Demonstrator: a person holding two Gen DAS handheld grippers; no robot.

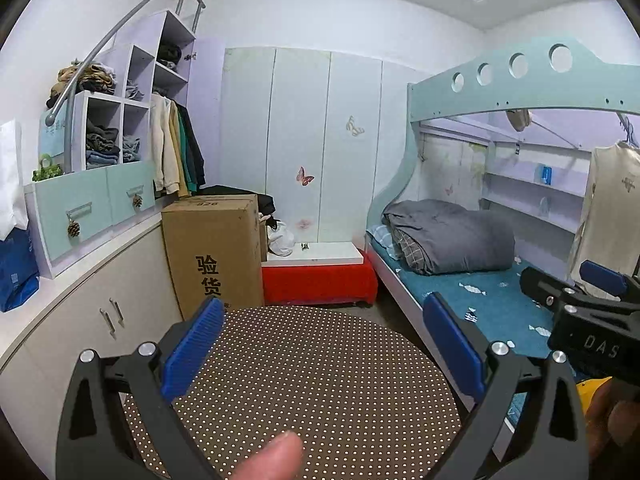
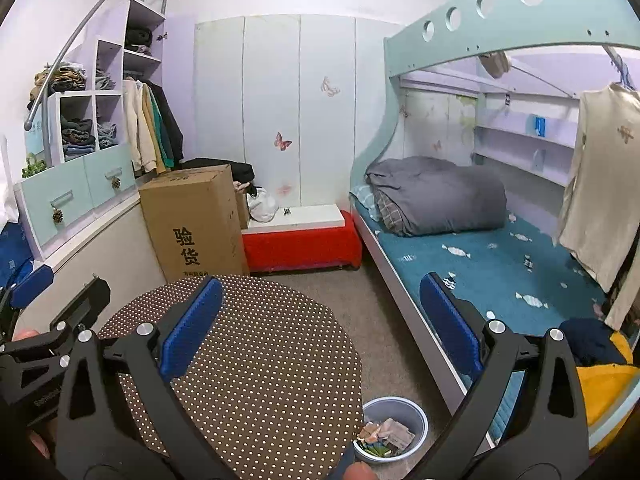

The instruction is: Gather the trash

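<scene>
Nearby, the left gripper (image 1: 320, 354) and right gripper (image 2: 318, 326) hover wide apart and empty over the bare dotted tabletop (image 2: 260, 380). Trash seems gathered already in the bin (image 2: 418, 416) at five o'clock on the floor, beside the bed (image 2: 480, 264).

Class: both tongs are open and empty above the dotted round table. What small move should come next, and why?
Probably lower the right tongs toward the bin beside the dotted table. The only visible rubbish lies there, the tabletop looks bare, and the left tongs hold nothing.
</scene>
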